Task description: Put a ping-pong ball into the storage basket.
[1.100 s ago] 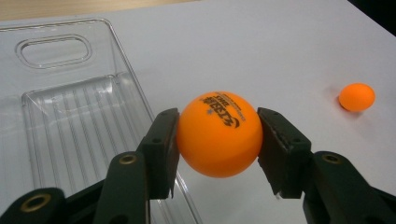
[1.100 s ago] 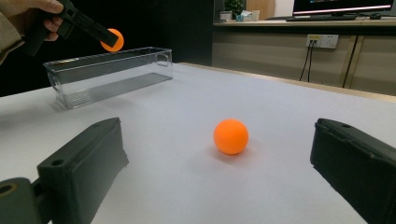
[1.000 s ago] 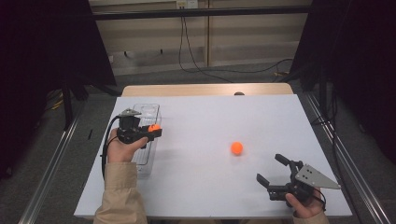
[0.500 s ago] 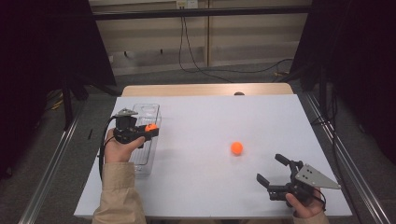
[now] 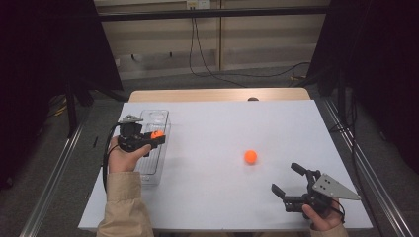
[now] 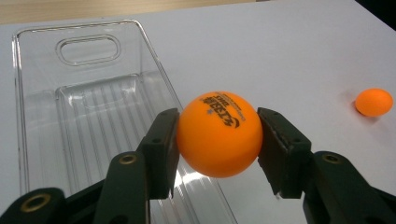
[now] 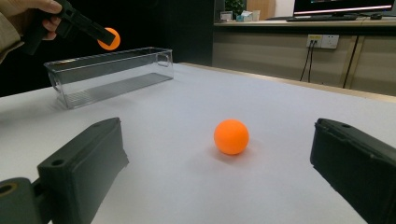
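Observation:
My left gripper (image 5: 154, 139) is shut on an orange ping-pong ball (image 5: 157, 134) with black print, held just above the right rim of a clear plastic bin (image 5: 150, 116). In the left gripper view the ball (image 6: 218, 133) sits squeezed between both pads, over the bin's long side wall (image 6: 159, 70). A second orange ball (image 5: 250, 157) lies on the white table, right of centre. My right gripper (image 5: 285, 178) rests low near the table's front right, open, with that ball (image 7: 231, 136) a little ahead of its wide-apart jaws.
The bin (image 7: 112, 74) is empty, with a handle slot (image 6: 88, 47) at its far end. The white table top (image 5: 222, 123) ends in a wooden strip at the back. Dark curtains and metal rails flank both sides.

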Available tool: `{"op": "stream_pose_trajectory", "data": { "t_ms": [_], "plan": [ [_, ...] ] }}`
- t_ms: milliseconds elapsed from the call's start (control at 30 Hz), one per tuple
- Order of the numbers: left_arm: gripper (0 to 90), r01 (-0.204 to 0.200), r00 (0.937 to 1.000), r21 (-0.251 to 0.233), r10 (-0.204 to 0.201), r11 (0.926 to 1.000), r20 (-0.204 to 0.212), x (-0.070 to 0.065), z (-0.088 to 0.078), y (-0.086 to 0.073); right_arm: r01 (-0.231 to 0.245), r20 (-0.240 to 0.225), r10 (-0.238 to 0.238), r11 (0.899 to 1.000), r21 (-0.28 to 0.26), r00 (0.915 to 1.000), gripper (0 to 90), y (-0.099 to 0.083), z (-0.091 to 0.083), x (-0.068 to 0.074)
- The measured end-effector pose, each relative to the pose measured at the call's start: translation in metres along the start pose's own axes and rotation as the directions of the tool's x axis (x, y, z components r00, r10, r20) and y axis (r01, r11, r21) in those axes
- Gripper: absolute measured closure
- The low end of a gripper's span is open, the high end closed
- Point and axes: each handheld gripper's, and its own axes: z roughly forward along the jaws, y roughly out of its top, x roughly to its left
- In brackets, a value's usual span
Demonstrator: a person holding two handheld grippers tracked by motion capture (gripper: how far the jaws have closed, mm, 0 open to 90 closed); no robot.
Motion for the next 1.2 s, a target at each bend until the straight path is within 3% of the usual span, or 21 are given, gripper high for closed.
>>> {"op": "stream_pose_trajectory", "data": {
  "t_ms": [733,1200],
  "plan": [
    [50.8,0.006,0.9981,0.003,-0.006,1.0000,-0.062,0.012,0.000,-0.006,0.001,-0.004,-0.001,1.000,-0.004,1.0000,2.4,0.000,0.000,0.000],
    [50.0,0.017,0.9932,0.001,-0.016,0.9999,-0.116,0.022,0.002,-0.011,0.003,-0.007,-0.003,1.000,-0.003,1.0000,2.4,0.000,0.000,0.000]
  ]
}}
